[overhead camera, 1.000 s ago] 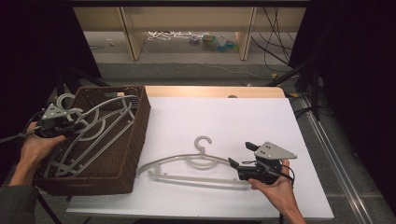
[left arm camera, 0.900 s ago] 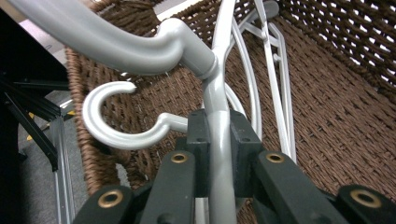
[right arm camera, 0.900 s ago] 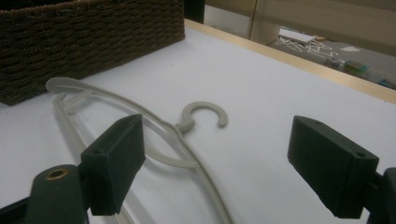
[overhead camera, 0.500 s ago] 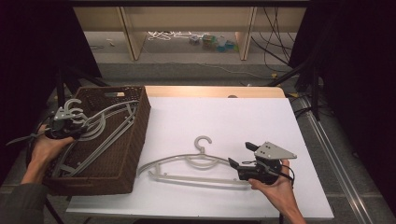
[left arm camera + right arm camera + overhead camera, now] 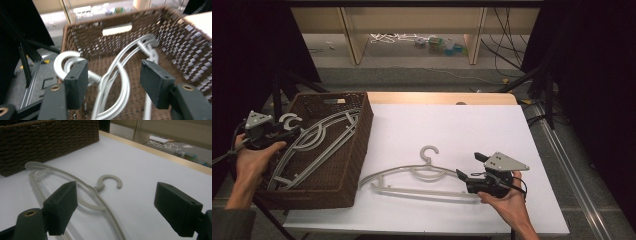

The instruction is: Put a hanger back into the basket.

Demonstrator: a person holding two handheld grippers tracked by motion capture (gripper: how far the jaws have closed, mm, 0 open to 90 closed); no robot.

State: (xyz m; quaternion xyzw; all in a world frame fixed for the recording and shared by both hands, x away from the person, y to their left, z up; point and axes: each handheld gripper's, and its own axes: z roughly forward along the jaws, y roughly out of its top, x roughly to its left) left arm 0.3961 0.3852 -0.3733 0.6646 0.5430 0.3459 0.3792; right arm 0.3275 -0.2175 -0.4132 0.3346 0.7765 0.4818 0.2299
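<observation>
Right now your left gripper (image 5: 287, 134) hangs at the near-left corner of the brown wicker basket (image 5: 357, 150), and its jaws stand wide apart with nothing clamped between them. Seen along that gripper (image 5: 113, 80) in the left gripper view, the pale grey hangers in the basket (image 5: 117, 82) lie under and between the two black jaws; the hook of one (image 5: 61, 63) curls over the basket's rim just behind the left-hand jaw, though the blur keeps you from telling whether the jaw touches it. From the high view those hangers (image 5: 319, 142) lie slantwise along the basket floor, hooks toward your left hand (image 5: 252, 160).

Your right gripper (image 5: 469, 167) rests low over the white table (image 5: 452, 125), held in your right hand (image 5: 507, 200) near the front edge. Its jaws are spread wide too, gripping nothing. A single hanger (image 5: 422, 175) lies flat on the table, well apart from the basket's interior but with its left end close to the basket's wall. Its right end runs to just beside the gripper. In the right gripper view (image 5: 115, 207) that hanger's hook (image 5: 110, 181) sits ahead between the open jaws, and one arm of the hanger (image 5: 82, 195) passes close by the left-hand jaw.
</observation>
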